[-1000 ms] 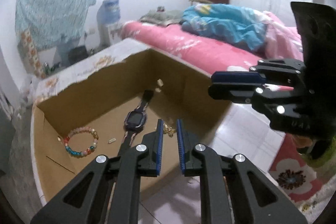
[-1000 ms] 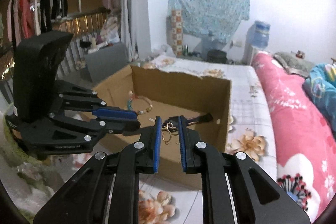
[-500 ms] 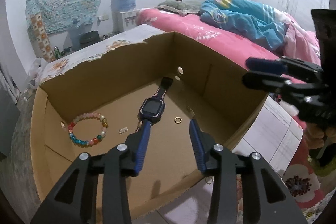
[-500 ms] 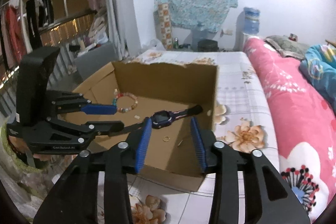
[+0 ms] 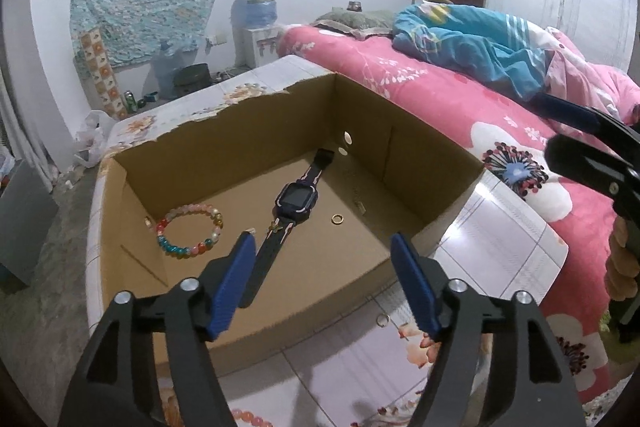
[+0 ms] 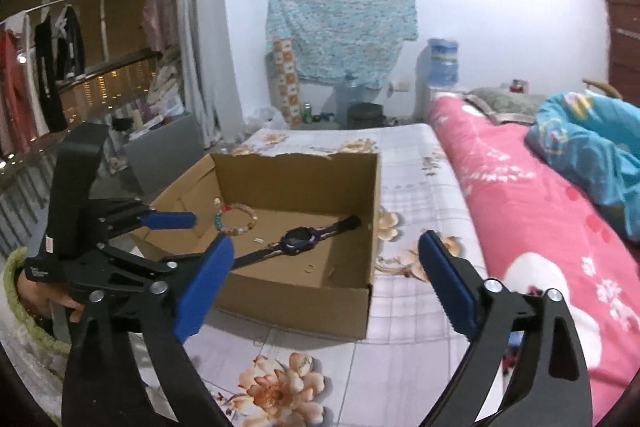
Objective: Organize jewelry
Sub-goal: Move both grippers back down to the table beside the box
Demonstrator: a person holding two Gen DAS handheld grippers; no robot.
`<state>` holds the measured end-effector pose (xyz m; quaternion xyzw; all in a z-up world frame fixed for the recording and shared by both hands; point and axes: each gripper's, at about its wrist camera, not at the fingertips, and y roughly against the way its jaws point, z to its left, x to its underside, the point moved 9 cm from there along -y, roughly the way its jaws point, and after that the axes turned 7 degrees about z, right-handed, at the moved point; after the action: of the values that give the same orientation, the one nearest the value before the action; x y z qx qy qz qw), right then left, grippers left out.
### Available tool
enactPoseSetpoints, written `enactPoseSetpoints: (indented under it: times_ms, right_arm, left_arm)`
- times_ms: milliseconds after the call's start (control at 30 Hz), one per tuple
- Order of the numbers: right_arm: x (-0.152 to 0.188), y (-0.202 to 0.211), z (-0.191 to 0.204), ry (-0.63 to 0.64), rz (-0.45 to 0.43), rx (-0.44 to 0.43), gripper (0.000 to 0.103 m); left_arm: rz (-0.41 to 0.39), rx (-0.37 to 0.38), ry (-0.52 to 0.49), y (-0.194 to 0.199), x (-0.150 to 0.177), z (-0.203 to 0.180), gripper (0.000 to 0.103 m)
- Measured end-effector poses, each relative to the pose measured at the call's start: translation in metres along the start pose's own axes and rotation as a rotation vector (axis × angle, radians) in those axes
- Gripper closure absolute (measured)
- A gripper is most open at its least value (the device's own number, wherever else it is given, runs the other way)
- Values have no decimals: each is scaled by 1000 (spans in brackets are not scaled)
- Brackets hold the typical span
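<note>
An open cardboard box holds a beaded bracelet, a dark smartwatch, a gold ring and a small gold charm lying on the watch strap. My left gripper hovers over the box's near edge, its jaws opening with nothing between them. My right gripper is held back from the box's front corner, jaws also opening and empty. It shows at the right edge of the left wrist view too, as the right gripper.
The box sits on a flower-print tabletop. A loose ring lies on it in front of the box, and part of another bead bracelet shows at the bottom edge. A pink bed runs along the right.
Both grippers went from nearly shut to wide apart and drew back from the box. The gold pieces seen at their fingertips now lie inside the box.
</note>
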<state>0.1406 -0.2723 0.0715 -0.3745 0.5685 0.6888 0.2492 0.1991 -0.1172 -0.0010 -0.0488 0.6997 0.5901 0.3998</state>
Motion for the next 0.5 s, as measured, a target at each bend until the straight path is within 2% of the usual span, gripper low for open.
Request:
enactPoseSetpoints:
  times_ms: [267, 400, 500]
  right_arm:
    - [14, 15, -6, -24, 80, 162, 8]
    - [22, 19, -5, -47, 117, 137, 8]
    - [25, 23, -10, -65, 131, 186, 8]
  left_arm:
    - [-5, -43, -11, 19, 10, -7, 26]
    - [-17, -51, -15, 29, 14, -9, 25]
    - [-24, -60, -21, 34, 17, -11, 25]
